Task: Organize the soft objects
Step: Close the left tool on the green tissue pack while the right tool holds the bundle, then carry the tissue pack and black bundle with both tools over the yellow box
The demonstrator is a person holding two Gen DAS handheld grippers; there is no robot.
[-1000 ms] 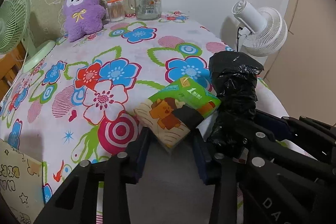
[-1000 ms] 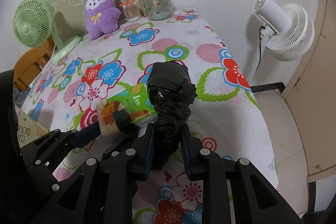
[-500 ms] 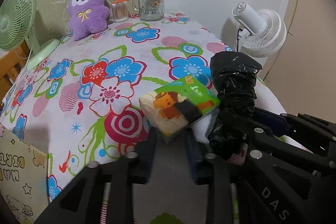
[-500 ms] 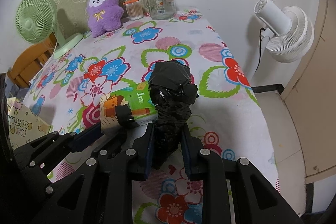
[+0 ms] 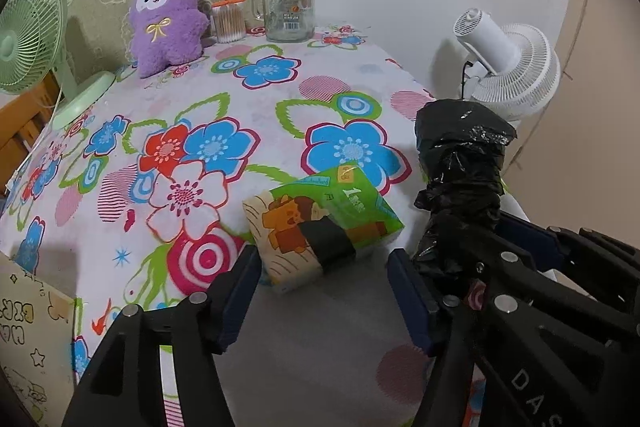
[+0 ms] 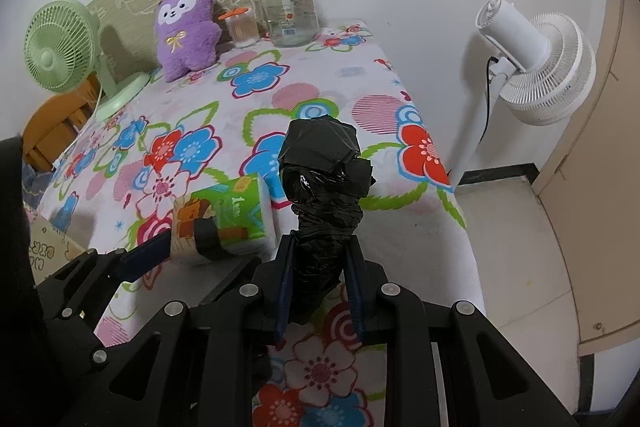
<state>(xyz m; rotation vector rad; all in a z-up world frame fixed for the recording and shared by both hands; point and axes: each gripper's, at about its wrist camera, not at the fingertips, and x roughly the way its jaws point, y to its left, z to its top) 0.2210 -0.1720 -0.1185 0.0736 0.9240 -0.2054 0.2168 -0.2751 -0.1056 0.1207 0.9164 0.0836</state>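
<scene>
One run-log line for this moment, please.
left tool: opening, pads off green tissue pack | right tool: shut on crumpled black plastic bag bundle | pack resting on floral tablecloth

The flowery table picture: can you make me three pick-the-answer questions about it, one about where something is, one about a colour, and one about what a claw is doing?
1. Where is the fluffy purple plush toy?
A. At the far end of the flowery tablecloth, by the wall
B. On the floor
C. In the left claw

2. What colour is the lid on the clear glass jar?
A. Red
B. Green
C. Blue

3. What is the right claw doing?
A. Hanging with nothing in it
B. Squeezing the crinkly black plastic bag bundle
C. Squeezing the green tissue pack

Answers:
1. A, it sits against the wall beside the jar.
2. B, the cap on top is bright green.
3. B, its pads press both sides of the bundle; the left claw is opening, and the pack lies loose on the cloth.
</scene>
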